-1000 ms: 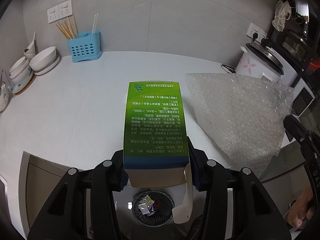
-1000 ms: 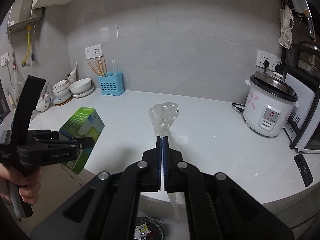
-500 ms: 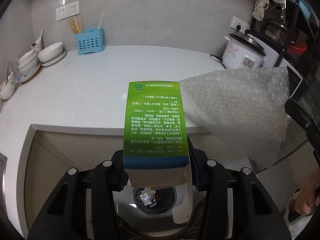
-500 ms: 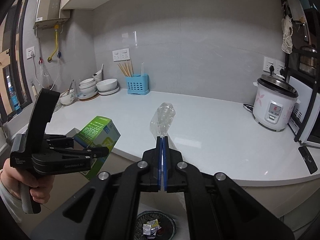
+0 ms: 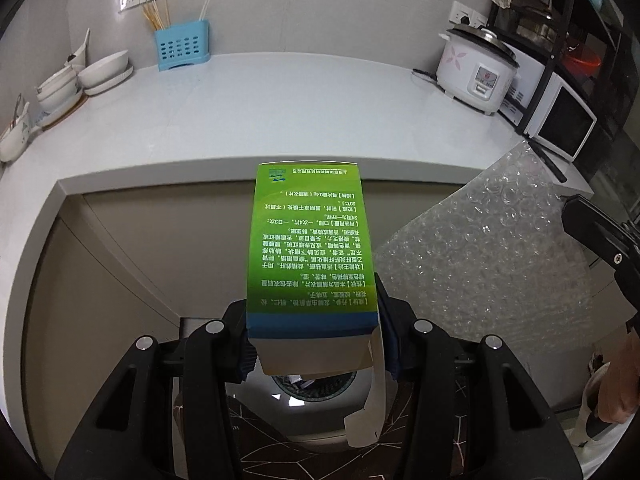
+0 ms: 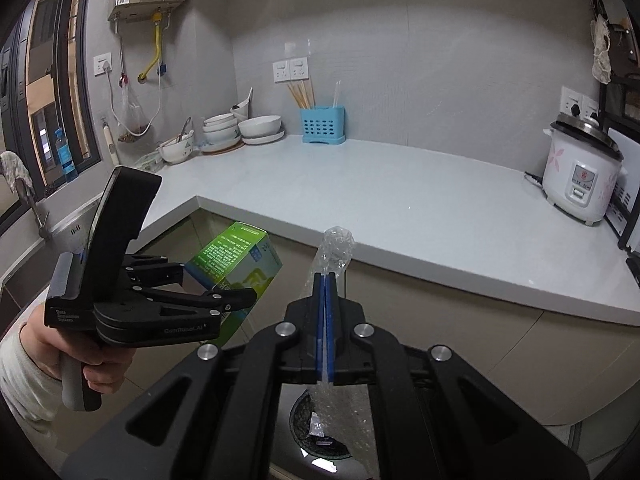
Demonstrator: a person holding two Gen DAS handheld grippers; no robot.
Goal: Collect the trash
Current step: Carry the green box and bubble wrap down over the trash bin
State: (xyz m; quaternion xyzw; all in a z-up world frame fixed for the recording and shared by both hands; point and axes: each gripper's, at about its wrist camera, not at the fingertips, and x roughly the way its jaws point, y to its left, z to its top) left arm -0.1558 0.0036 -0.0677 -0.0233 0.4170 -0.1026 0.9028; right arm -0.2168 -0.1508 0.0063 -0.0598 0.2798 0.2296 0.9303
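Left tongs [image 5: 314, 330] clamped on a green box [image 5: 310, 240], gripping it by its near end, pads on both side faces; box points away from the camera, printed face up, its near-end flap open and a white tab hanging below; box is off the surface [image 5: 260, 120], held in front of the surface's front edge and the cabinet doors [image 5: 120, 280] beneath; in the right wrist view the same box [image 6: 236, 264] sits tilted in the left tongs [image 6: 224, 292], with a hand [image 6: 92, 364] and pale sleeve on the grip at far left; right tongs [image 6: 325, 304] clenched flat on a sheet of bubble wrap [image 6: 334, 252]; crumpled top of the wrap sticks up past the fingertips, the rest hangs down below them; from the left wrist view the bubble wrap [image 5: 488, 264] spreads as a wide sheet to the right of the box, close beside it; whether they touch I cannot tell; trash bin [image 6: 320, 432] on the floor directly below both tongs, dark round opening with a few scraps inside; bin [image 5: 312, 388] also shows under the box; surface carries a blue utensil holder [image 6: 322, 125] at the far wall, bowls [image 6: 256, 128] far left, rice cooker [image 6: 580, 176] far right; all well apart from both tongs.
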